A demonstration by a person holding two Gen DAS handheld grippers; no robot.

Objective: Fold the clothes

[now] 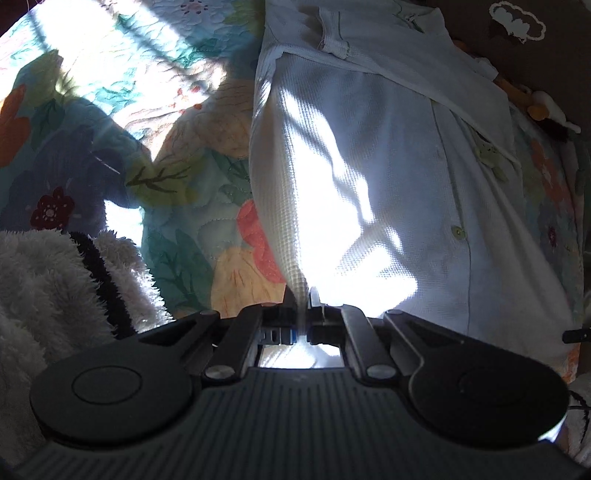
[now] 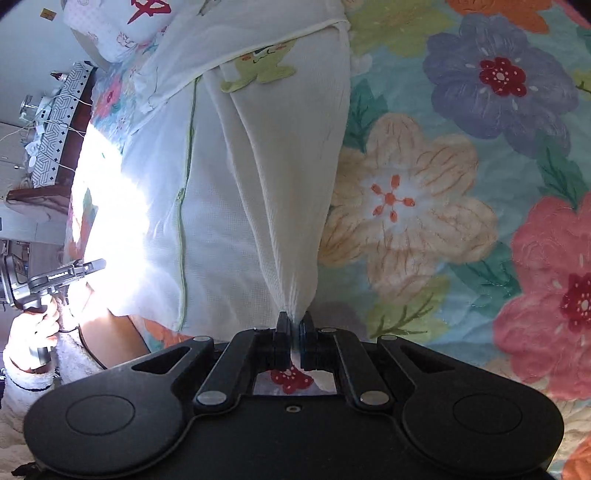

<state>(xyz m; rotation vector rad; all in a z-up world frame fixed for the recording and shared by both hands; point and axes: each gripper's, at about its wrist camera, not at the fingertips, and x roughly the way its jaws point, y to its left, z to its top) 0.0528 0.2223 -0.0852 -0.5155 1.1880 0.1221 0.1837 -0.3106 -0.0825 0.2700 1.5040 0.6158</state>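
Observation:
A white waffle-knit garment [image 1: 369,177] with a green-trimmed button placket lies on a floral quilt [image 1: 177,206]. My left gripper [image 1: 306,295] is shut on a pinched corner of its near hem, and the cloth rises taut from the jaws. In the right wrist view the same white garment [image 2: 229,206] shows a green frog patch [image 2: 258,70] near its top. My right gripper [image 2: 294,321] is shut on the other near corner, the fabric drawn into a narrow peak. The left gripper [image 2: 79,271] appears at the left edge there, held by a hand in a fluffy sleeve.
The quilt [image 2: 461,166] spreads wide to the right of the garment. A fluffy white sleeve with a black stripe [image 1: 74,288] fills the lower left of the left wrist view. A white pillow [image 2: 110,29] and a patterned side table [image 2: 55,125] stand beyond the bed.

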